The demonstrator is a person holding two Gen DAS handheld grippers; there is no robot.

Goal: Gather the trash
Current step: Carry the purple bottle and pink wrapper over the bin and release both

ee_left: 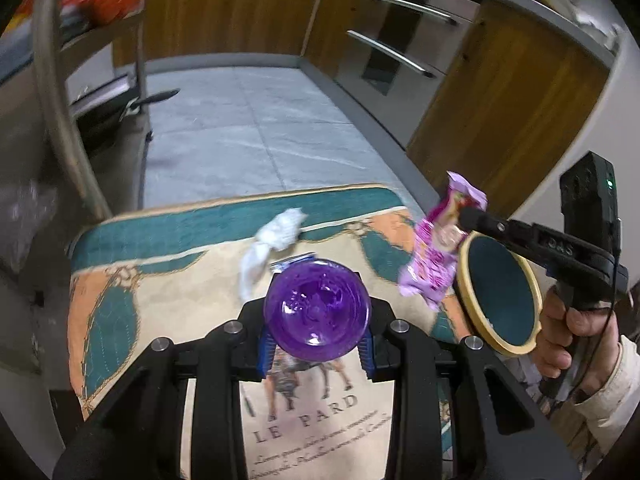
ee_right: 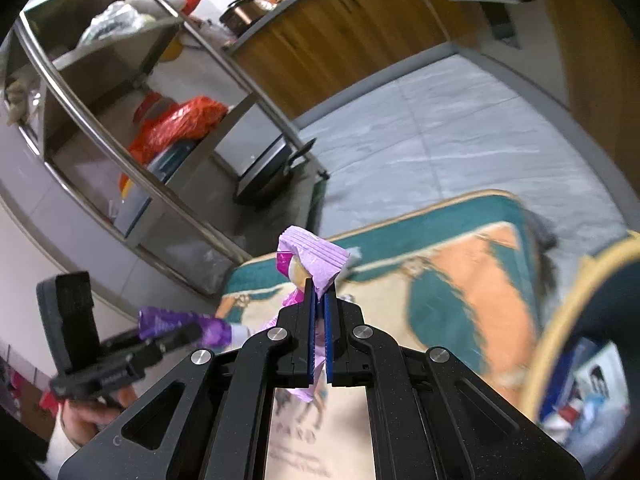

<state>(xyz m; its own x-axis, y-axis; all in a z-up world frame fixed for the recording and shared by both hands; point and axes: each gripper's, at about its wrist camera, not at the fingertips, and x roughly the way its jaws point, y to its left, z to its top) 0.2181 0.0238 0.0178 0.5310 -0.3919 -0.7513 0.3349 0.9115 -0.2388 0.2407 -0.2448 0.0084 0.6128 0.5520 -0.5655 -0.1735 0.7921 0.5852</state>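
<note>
Holding a translucent purple plastic bottle (ee_left: 317,309) between its blue-padded fingers, my left gripper (ee_left: 316,344) is closed on it from both sides; I see the bottle end-on, its round base facing the left wrist camera. It hangs above a printed cloth-covered table (ee_left: 168,280) patterned in teal, orange and cream. In the right wrist view the same bottle (ee_right: 184,326) appears side-on at lower left, clamped in the left gripper (ee_right: 176,338).

My right gripper (ee_right: 319,332) is clamped narrow on a crumpled lilac-and-pink plastic snack wrapper (ee_right: 310,258); the wrapper's top stands out past the fingertips and its tail hangs below the pads. From the left wrist camera I see that wrapper (ee_left: 436,256) pinched by the right gripper (ee_left: 470,216) over the table's right edge, just beside a round dark bin with a cream rim (ee_left: 498,292). I cannot tell whether wrapper and rim touch.

A crumpled white tissue (ee_left: 272,244) lies on the cloth just beyond the bottle, near the table's far edge.

Past the table I note a grey tiled floor (ee_left: 256,128), wooden cabinets (ee_left: 500,92) and a metal shelf rack (ee_right: 120,120) carrying a red plastic bag (ee_right: 180,124).
</note>
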